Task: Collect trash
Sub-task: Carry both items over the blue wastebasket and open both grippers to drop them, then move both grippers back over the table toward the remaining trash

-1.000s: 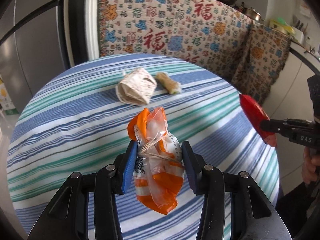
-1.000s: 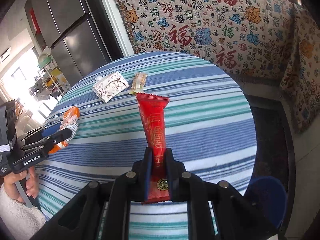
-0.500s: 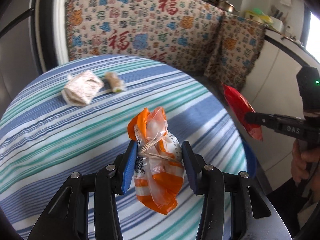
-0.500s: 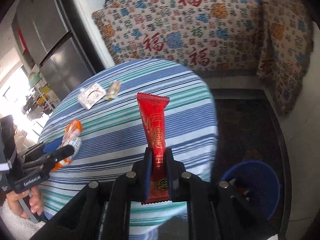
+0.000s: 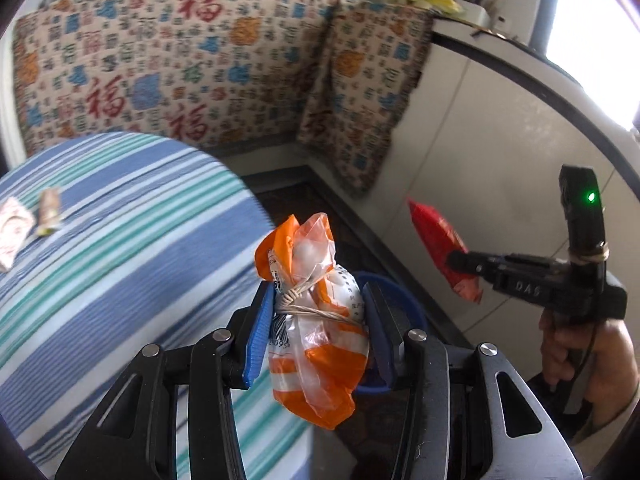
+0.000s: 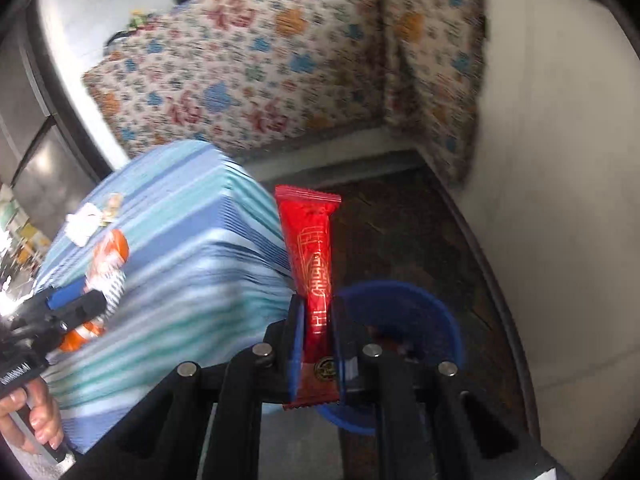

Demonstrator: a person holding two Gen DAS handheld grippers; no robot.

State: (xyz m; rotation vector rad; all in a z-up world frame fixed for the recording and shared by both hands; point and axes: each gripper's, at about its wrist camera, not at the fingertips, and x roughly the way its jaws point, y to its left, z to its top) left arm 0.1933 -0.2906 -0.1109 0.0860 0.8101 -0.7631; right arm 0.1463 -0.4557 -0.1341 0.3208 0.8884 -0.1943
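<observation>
leftover trash: a patterned white wrapper (image 5: pixel 12 226) and a small tan wrapper (image 5: pixel 49 212) lie on the blue-and-green striped table (image 5: pixel 120 248), far left of both tools.
left hand-held gripper (image 5: pixel 318 334): clamped on a tied orange-and-clear plastic bag (image 5: pixel 316 320).
bin: a round blue plastic bin (image 6: pixel 404 320) sits on the floor beside the table, just beyond the fingertips.
right hand-held gripper (image 6: pixel 318 344): closed on a long red foil wrapper (image 6: pixel 314 264).
step: carrying both pieces to the bin.
next: centre each over the rim, then let go.
</observation>
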